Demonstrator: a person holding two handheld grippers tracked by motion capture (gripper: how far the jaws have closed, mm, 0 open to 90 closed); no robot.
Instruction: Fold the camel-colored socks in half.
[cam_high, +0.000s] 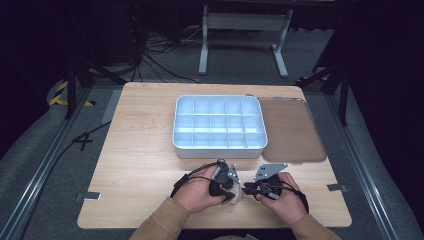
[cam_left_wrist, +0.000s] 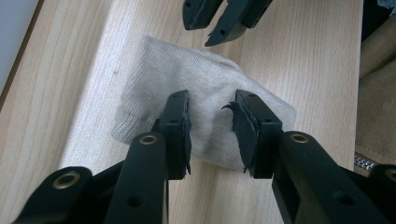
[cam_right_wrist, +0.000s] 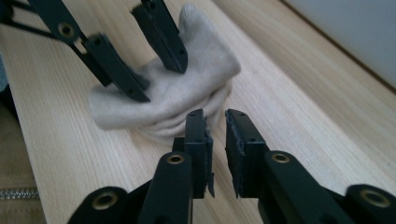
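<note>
Left tongs spread over the folded sock, right tongs slightly parted beside it, ready to regrip.

Both forearms enter from the near table edge, hands close together. The left gripper stands with jaws parted, nothing pressed between them. The right gripper shows a narrow gap, pads unloaded.

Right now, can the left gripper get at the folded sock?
Probably yes: the left gripper stands open right over the folded sock, nothing between. The right gripper waits at the sock's edge, apart.
</note>
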